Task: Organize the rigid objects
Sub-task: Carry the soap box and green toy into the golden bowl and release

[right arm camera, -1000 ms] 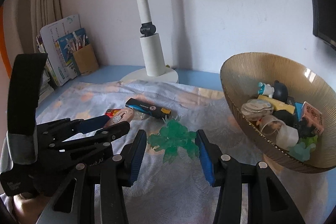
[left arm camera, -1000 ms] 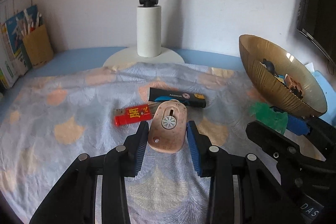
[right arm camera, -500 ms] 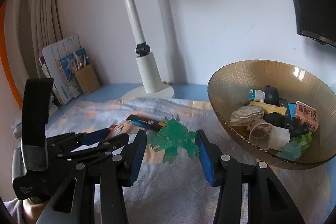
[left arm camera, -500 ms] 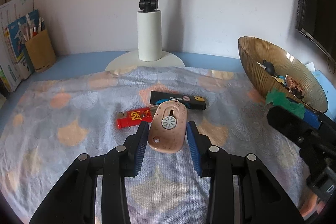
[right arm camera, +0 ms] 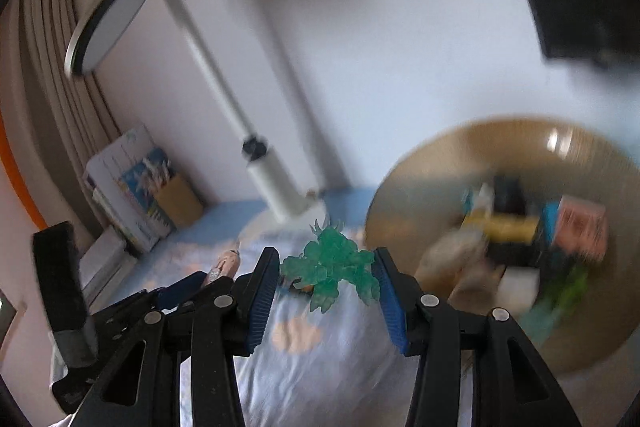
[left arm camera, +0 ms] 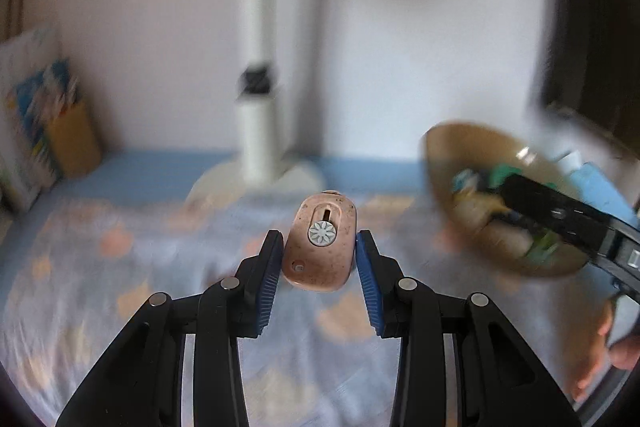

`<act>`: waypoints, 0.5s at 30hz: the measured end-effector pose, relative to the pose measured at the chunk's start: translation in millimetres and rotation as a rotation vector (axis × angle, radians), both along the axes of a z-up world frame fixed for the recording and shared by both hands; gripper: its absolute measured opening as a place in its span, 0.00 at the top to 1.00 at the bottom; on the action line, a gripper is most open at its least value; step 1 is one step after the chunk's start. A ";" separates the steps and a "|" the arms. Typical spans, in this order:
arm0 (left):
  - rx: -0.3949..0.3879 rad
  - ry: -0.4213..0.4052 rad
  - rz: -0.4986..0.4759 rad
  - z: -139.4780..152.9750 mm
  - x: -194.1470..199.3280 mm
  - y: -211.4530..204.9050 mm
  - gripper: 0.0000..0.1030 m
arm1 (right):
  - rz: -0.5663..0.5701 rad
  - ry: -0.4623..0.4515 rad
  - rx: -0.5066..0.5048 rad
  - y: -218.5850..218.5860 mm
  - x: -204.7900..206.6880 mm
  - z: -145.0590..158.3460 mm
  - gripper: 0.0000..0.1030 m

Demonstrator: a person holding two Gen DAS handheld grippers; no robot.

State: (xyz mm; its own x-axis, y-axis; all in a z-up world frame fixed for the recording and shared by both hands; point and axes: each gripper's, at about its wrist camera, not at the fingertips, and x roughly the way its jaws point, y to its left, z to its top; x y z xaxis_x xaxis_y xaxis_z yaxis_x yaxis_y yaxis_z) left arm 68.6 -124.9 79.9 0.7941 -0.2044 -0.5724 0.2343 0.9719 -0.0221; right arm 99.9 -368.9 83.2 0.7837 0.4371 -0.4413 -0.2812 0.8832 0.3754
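Observation:
My left gripper point(left arm camera: 318, 247) is shut on a pink oval utility knife point(left arm camera: 320, 241) with a grey flower button, held in the air above the patterned cloth point(left arm camera: 120, 287). My right gripper point(right arm camera: 326, 269) is shut on a green translucent plastic figure point(right arm camera: 332, 263), held up next to the amber glass bowl point(right arm camera: 432, 163). The bowl holds several small objects and also shows in the left wrist view point(left arm camera: 444, 155), where the right gripper point(left arm camera: 560, 215) reaches over it. The left gripper shows at the lower left of the right wrist view point(right arm camera: 200, 283). Both views are blurred by motion.
A white desk lamp point(left arm camera: 258, 131) stands at the back on the blue table point(left arm camera: 152, 163); its head point(right arm camera: 108, 19) is high on the left. Books and a brown pen holder point(left arm camera: 76, 143) stand at the back left. A dark monitor edge point(left arm camera: 580, 27) is at the right.
Both grippers have risen off the cloth with their objects. The right gripper has moved towards and over the bowl. The red lighter and the black tube have dropped out of the left wrist view.

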 end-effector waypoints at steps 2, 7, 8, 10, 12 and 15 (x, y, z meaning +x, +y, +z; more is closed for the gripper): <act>0.010 -0.033 -0.063 15.8 4.9 -26.1 0.67 | -0.008 -0.006 0.006 -13.7 10.0 16.0 0.54; -0.052 -0.031 -0.175 30.1 19.5 -72.6 0.67 | -0.060 0.017 -0.006 -56.0 39.5 39.2 0.54; -0.058 -0.027 -0.198 30.7 23.4 -82.4 0.67 | -0.072 0.020 -0.015 -62.4 43.6 40.9 0.54; -0.060 -0.024 -0.239 30.5 30.7 -98.0 0.67 | -0.096 0.030 -0.037 -75.6 53.1 42.6 0.54; -0.060 -0.004 -0.294 25.9 38.5 -116.0 0.66 | -0.113 0.039 -0.053 -89.2 60.4 41.4 0.54; -0.027 0.038 -0.325 14.7 49.0 -138.0 0.33 | -0.127 0.053 -0.089 -102.0 67.6 34.5 0.33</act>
